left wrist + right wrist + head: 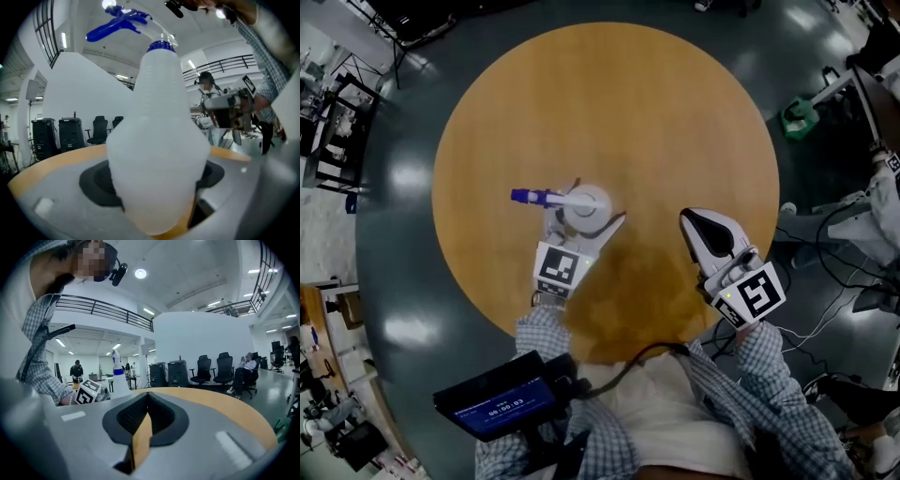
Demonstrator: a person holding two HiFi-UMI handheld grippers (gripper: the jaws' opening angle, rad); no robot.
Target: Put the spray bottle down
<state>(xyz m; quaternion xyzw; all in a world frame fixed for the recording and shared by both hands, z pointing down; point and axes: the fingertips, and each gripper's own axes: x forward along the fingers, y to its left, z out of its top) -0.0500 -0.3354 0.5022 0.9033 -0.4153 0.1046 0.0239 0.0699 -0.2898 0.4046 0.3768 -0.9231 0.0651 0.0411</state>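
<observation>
Strapped at your chest, the dark screen unit (499, 405) sits closest. Your left gripper (586, 222) is clamped on the white spray bottle (589, 201), holding it upright over the round wooden table (609, 103), blue nozzle pointing left. Your right gripper (692, 225) hovers near it, jaws closed together.

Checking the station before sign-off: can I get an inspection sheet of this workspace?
Surface: round wooden table.
Job's things: spray bottle, white with blue trigger head, upright; whether its base touches the table is unclear.
Clutter: nothing seen.
Grippers: left tongs shut on the spray bottle; right tongs shut, empty, by the table's near edge.
Cables: loose cables on the floor at right; black lead at the person's waist.
Surroundings: dark floor, green object on it, office chairs beyond.
</observation>
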